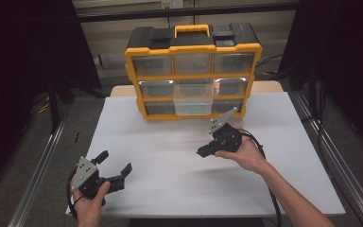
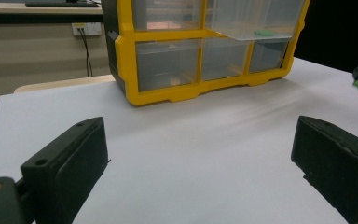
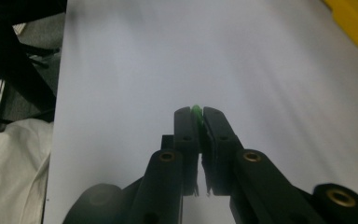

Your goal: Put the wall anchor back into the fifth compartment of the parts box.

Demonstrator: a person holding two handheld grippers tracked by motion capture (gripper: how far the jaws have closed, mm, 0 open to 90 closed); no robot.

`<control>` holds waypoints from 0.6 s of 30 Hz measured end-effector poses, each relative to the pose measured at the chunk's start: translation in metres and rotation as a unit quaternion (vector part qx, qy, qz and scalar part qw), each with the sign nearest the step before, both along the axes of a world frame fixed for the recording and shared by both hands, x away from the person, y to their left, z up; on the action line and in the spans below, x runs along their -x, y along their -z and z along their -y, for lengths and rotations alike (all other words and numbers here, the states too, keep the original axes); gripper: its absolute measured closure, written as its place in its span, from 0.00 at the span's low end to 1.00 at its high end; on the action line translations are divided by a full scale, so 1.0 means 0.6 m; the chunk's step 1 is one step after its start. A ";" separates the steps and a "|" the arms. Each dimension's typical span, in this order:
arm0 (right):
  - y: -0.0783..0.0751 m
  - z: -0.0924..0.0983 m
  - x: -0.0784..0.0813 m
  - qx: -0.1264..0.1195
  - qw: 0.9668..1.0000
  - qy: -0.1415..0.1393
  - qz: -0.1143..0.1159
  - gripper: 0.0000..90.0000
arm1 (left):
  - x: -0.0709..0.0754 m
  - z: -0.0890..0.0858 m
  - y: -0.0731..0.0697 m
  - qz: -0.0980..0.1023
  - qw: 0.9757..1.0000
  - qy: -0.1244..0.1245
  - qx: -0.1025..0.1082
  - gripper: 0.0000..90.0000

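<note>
Your right gripper point(image 1: 202, 152) sits above the middle of the white table point(image 1: 170, 170), with your hand wrapped around its body and the jaws pointing toward your left side. Its jaws are pressed together on a small green piece point(image 3: 196, 111); in the right gripper view just a sliver of green pokes out past the tips, pinched between the two black pads. Below those jaws lies bare white tabletop. In the left gripper view the same green piece point(image 2: 357, 84) shows at the far right edge, at the tip of the dark jaws, lifted off the table.

Ahead of your right gripper, and well apart from it, stands a yellow and black drawer cabinet point(image 1: 193, 49) with a yellow carry handle on top and three rows of clear drawers. One clear drawer point(image 1: 193, 101) in the middle column is pulled out toward you. Inside it lies another green piece point(image 2: 264, 33), seen in the left gripper view on the drawer's floor.

Your left gripper point(image 1: 115, 166) rests near the table's front left corner, well apart from the right one. Its jaws stand wide apart with nothing between them, just white tabletop, and they point toward the cabinet.
</note>
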State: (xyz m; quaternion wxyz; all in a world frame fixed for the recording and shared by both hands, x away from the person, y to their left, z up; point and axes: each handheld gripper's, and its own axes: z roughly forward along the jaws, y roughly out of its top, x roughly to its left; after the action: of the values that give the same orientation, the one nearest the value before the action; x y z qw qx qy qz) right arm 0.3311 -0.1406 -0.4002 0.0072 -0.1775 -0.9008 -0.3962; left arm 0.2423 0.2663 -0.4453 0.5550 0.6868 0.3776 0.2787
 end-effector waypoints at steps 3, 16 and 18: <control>-0.020 0.008 0.000 -0.016 1.000 0.004 0.011 0.95 | 0.000 -0.001 0.000 0.004 1.000 0.000 0.000 0.04; -0.106 0.017 -0.015 -0.053 0.997 0.010 0.058 0.95 | -0.001 -0.001 0.000 0.005 1.000 0.002 0.002 0.04; -0.120 0.016 -0.019 -0.055 0.996 0.012 0.064 0.95 | -0.001 -0.001 0.000 0.003 1.000 0.000 0.006 0.04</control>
State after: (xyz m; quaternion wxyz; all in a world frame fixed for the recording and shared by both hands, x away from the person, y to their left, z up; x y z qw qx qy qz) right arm 0.3422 -0.1504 -0.3283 -0.0454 -0.1620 -0.8739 -0.4560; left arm 0.2429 0.2670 -0.4450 0.5600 0.6827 0.3775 0.2791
